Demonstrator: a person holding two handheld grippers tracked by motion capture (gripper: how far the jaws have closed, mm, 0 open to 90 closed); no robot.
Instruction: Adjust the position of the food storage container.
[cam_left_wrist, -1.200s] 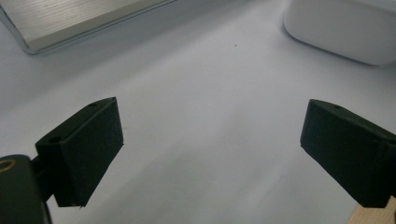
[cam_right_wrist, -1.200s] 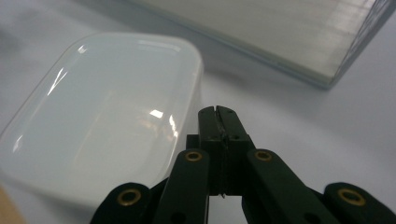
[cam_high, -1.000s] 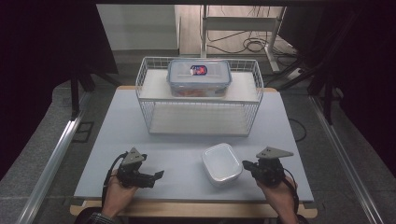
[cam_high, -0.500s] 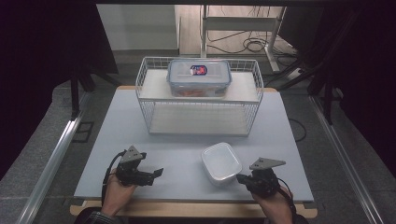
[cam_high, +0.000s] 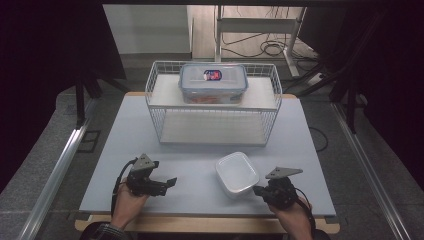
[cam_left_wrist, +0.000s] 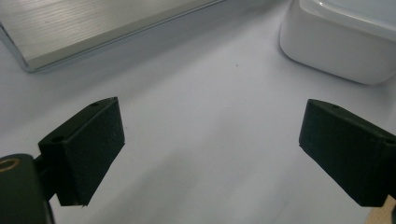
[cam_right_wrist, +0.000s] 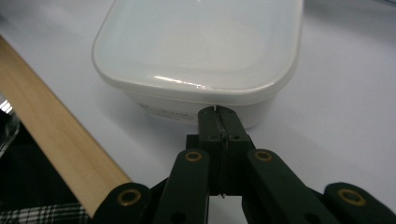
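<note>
A white lidded plastic container lies on the pale table near its front, right of centre. My right gripper rests low at that container's near right corner, jaws pressed together with nothing between them, tips almost touching its wall. My left gripper sits at the front left, jaws wide apart over bare table, pointing toward the white container. A clear lidded box with a red-and-blue label stands on the upper shelf of a white wire rack.
The wire rack spans the table's back half; its lower shelf is bare. The wooden front edge of the table runs close to my right gripper. Metal rails and cables lie on the floor around the table.
My right gripper has dropped toward the front edge and swung in to the white container's near corner. The left gripper has barely shifted.
</note>
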